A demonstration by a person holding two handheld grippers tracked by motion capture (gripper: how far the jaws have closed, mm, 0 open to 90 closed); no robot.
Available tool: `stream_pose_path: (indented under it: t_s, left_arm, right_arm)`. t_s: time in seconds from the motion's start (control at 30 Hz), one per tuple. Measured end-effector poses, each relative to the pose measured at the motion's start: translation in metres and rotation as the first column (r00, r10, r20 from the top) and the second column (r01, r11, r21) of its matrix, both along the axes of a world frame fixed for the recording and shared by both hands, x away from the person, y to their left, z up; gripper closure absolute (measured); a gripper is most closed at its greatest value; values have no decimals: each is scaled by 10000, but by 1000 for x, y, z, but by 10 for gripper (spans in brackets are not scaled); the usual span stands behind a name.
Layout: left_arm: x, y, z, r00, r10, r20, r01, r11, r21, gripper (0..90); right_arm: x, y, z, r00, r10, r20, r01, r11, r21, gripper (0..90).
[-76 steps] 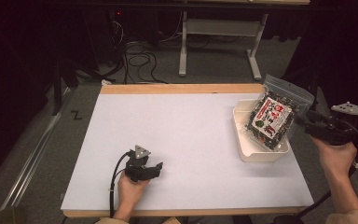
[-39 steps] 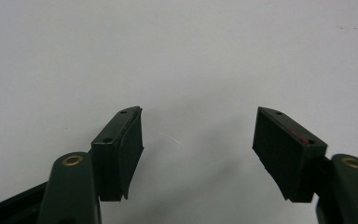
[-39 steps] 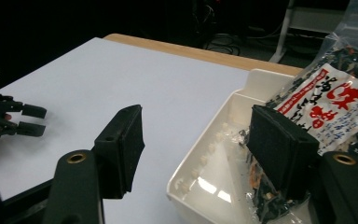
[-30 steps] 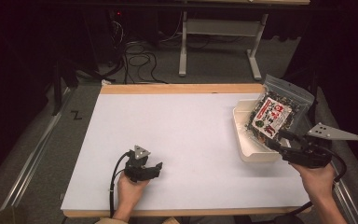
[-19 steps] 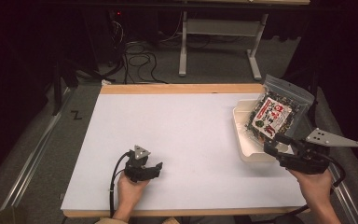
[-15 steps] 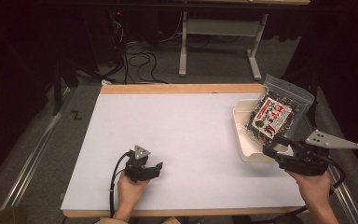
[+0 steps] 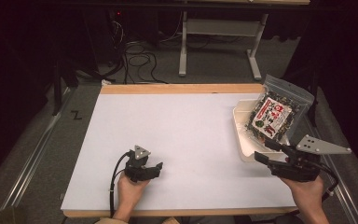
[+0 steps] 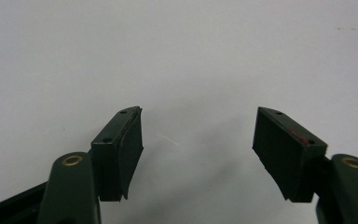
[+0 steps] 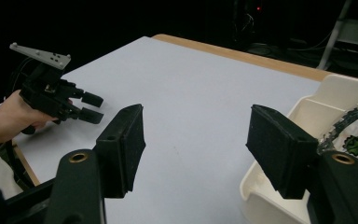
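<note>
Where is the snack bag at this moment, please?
In the high view the snack bag leans in the white tray at the table's right edge, near the far corner, just beyond the right gripper, whose open jaws do not touch it.

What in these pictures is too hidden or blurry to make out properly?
- Print on the snack bag: too small in the high view.
- Snack bag in the right gripper view: cut off by the right edge.
- White tray floor: hidden by the bag and the right gripper.
</note>
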State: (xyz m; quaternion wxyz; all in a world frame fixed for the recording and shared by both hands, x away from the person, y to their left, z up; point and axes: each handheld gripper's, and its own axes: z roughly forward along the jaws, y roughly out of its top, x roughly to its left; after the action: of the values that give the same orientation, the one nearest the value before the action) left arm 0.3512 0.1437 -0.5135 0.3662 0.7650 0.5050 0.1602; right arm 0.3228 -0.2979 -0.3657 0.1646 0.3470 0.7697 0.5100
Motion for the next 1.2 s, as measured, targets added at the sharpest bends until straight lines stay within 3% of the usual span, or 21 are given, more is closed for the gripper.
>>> stream_pose_path:
  t_s: [0.43, 0.7, 1.2]
  left_arm:
    - [0, 0, 0, 10000, -6, 0, 6, 10000, -44, 334]
    - [0, 0, 0, 10000, -6, 5, 6, 10000, -13, 334]
    - [0, 0, 0, 10000, -13, 48, 13, 10000, -6, 334]
  right_arm:
    - [4, 26, -9, 9988, 481, -80, -484, 9982, -341, 379]
    - [12, 38, -18, 9984, 501, -264, -511, 9980, -384, 383]
    - [33, 58, -32, 9992, 368, -159, -384, 9921, -1198, 399]
